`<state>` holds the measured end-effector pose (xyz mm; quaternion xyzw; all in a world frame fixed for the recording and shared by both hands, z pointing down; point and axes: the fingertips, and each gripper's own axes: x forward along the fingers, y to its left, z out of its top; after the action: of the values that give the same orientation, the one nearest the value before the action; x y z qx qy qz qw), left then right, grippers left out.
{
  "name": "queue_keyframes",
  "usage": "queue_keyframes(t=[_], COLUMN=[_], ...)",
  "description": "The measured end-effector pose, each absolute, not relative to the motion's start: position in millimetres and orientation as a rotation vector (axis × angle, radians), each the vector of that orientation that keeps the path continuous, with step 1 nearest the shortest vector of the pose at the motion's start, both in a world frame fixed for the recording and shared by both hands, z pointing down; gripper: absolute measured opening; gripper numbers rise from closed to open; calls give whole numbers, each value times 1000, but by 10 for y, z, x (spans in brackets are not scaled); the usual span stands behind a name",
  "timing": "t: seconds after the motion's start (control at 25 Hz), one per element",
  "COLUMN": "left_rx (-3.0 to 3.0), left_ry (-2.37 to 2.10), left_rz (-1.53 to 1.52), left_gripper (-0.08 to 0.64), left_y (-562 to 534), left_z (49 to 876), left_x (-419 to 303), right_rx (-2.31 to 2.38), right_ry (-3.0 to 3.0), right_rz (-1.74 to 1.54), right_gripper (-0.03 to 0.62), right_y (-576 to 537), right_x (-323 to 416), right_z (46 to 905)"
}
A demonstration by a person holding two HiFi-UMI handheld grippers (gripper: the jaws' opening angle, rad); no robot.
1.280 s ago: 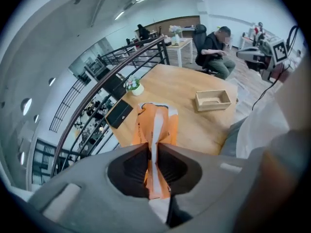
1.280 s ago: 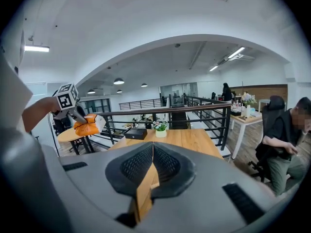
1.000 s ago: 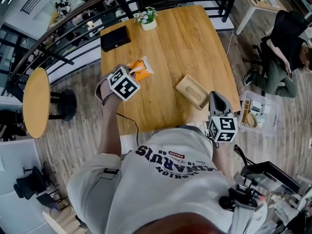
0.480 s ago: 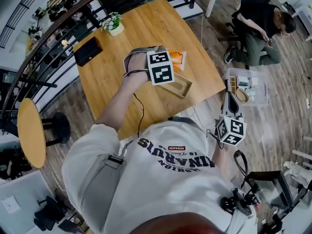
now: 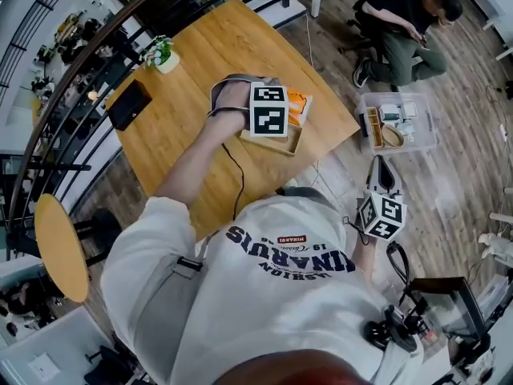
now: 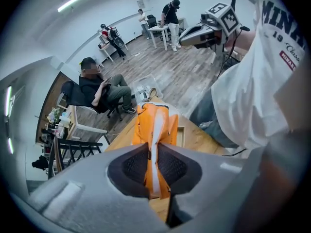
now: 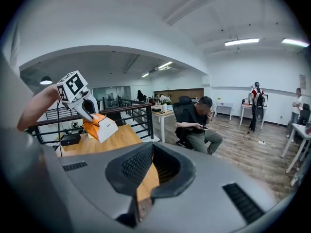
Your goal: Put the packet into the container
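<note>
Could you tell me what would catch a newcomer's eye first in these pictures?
The bright orange packet, pinched in the left tongs, hangs over the shallow wooden container near the right edge of the wooden table in the head view. The right tongs wait off the table over the floor, nothing between them, near a clear plastic box of oddments.
</note>
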<state>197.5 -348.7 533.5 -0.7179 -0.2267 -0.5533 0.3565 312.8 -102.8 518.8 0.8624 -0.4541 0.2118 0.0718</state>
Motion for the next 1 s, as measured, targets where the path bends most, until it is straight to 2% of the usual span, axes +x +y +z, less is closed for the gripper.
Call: queue_keyframes(t=[0.4, 1.0], left_rx=[-1814, -1738], left_ry=[-706, -820], left_rz=[-1477, -1659], left_gripper=[43, 43], left_y=[-3426, -3388], left_z=[5764, 7471], left_x=[1900, 1608], right_rx=[2572, 2559], right_ry=[-1390, -1322], right_rz=[684, 741], right_gripper=[11, 11], right_y=[-1093, -876], right_x=[3032, 3109], right_z=[5254, 5460])
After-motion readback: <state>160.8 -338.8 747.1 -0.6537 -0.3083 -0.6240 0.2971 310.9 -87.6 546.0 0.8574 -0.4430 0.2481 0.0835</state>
